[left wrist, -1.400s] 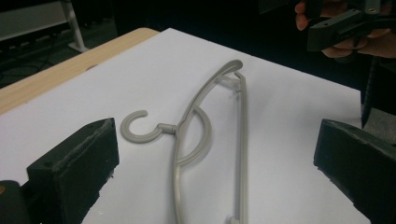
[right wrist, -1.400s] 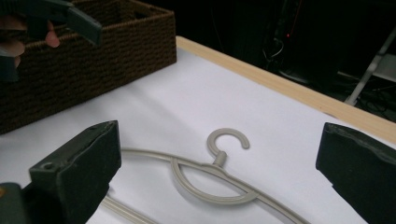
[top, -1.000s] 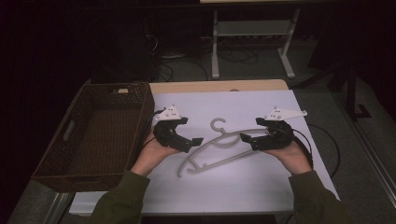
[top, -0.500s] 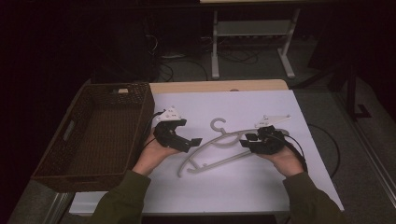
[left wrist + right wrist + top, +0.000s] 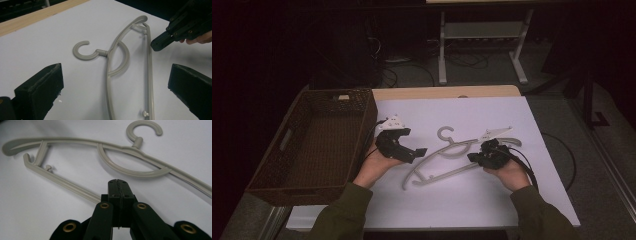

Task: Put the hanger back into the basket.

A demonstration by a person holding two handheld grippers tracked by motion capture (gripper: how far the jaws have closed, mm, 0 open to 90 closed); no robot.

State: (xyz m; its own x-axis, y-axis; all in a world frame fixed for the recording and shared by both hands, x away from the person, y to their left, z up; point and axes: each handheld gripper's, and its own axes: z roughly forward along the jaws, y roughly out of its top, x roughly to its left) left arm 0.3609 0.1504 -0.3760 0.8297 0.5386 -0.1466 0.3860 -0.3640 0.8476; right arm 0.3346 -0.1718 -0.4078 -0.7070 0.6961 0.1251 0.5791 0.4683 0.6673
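Observation:
A grey plastic hanger (image 5: 442, 175) lies flat on the white table top (image 5: 472, 112), hook toward the far side. My left gripper (image 5: 414, 152) hovers at its left end, jaws wide open, and the hanger (image 5: 108, 75) runs away between them untouched. My right gripper (image 5: 472, 157) is down at the hanger's lower bar. Its jaws have just been closing and now meet pad to pad (image 5: 117, 181) with no gap. The bar (image 5: 75, 188) slips under them; I cannot tell whether it is pinched. From the left gripper view the right gripper (image 5: 157, 45) tip sits against the bar.
A dark wicker basket (image 5: 332, 95) stands at the left edge of the table, close to my left hand. A bare wooden strip (image 5: 437, 92) runs along the far edge. A metal stand (image 5: 482, 30) and cables are on the floor beyond.
My right hand has sunk and shifted left onto the hanger's lower bar, and its jaws have gone from wide apart to shut. The left hand and the hanger have stayed put.

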